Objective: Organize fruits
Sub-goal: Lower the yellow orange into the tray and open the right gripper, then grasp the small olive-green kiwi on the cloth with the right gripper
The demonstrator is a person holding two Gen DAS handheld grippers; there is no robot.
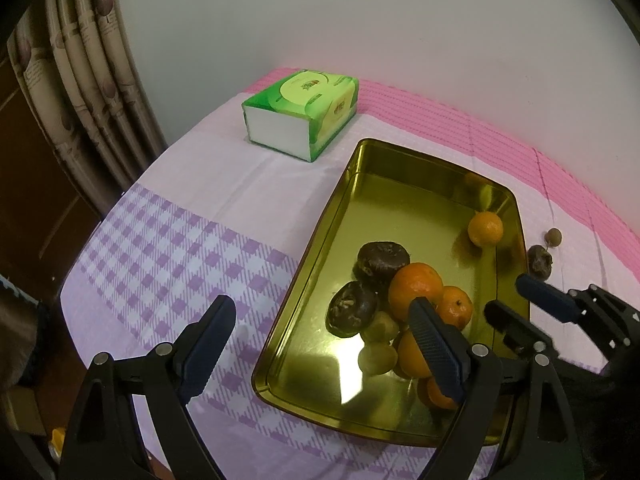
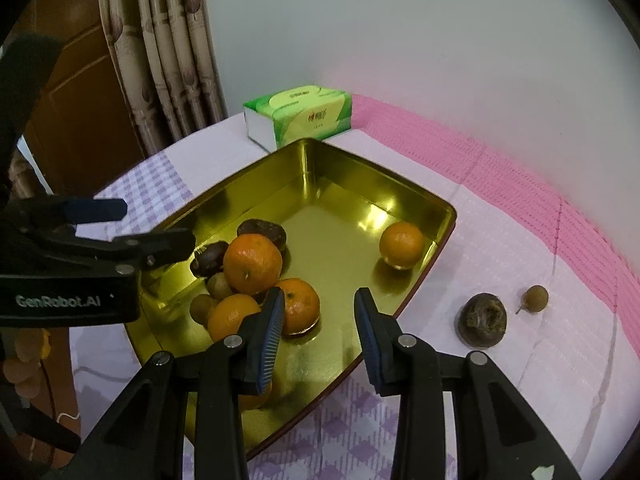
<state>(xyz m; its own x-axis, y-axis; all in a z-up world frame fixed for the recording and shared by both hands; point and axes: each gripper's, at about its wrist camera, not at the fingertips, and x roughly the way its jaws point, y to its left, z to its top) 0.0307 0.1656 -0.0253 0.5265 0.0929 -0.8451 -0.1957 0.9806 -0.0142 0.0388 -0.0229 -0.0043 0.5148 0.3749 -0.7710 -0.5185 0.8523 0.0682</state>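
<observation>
Gathering fruit into the gold tray point(image 2: 442, 216) is nearly finishing: 2 pieces, a dark fruit point(image 2: 482, 319) and a small brown fruit point(image 2: 535, 299), are lying on the desk beside it. The right tool point(image 2: 319, 312) is hovering partly open, empty; the left tool point(image 1: 322, 318) is gaping wide, empty. Next, the right tool probably needs swinging rightward over the dark fruit.

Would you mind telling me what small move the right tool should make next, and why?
Probably swing the empty right tool toward the dark wrinkled fruit: it and the small brown fruit lie outside the gold tray.

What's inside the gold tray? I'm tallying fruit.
In the gold tray: a fruit pile of oranges, dark and small greenish fruits, plus one lone orange. Gripper fingers cover some, so no exact count.
</observation>
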